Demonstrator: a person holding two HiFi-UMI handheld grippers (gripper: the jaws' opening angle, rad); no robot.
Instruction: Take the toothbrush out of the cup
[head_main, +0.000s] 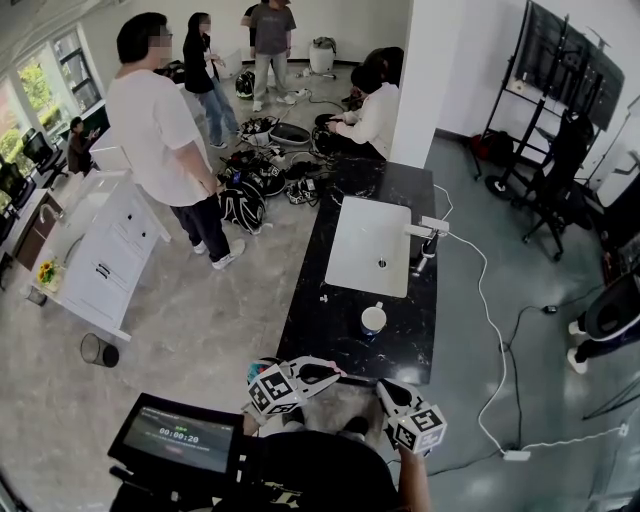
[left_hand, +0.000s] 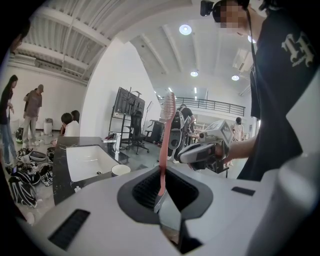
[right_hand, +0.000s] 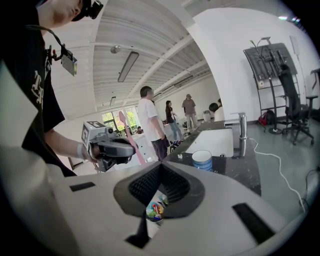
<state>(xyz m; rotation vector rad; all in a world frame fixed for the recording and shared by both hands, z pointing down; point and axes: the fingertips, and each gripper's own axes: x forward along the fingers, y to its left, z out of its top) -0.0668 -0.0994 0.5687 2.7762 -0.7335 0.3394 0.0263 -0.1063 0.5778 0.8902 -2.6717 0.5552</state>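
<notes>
- The slim pink plastic toothbrush (left_hand: 164, 145) stands upright in the left gripper (left_hand: 161, 200), bristle head at the top. It is clear of the white cup with blue bands (right_hand: 202, 160).
- The left gripper's jaws are clamped on the lower end of the handle. Most of the shaft rises free above them.
- The cup sits alone on the black stone worktop (head_main: 340, 330), just in front of the white rectangular sink (head_main: 370, 245). Both grippers hang off the worktop's near edge.
- The right gripper (right_hand: 152, 212) has its jaws together with nothing between them.
- Judged by its look, the brush is very light and fairly stiff, with a smooth, narrow handle.
- A hold this low could let it pivot or slip, so a grip nearer mid-handle, well off the bristles, seems safer.
- Only modest pressure should be needed, as nothing here looks fragile.
</notes>
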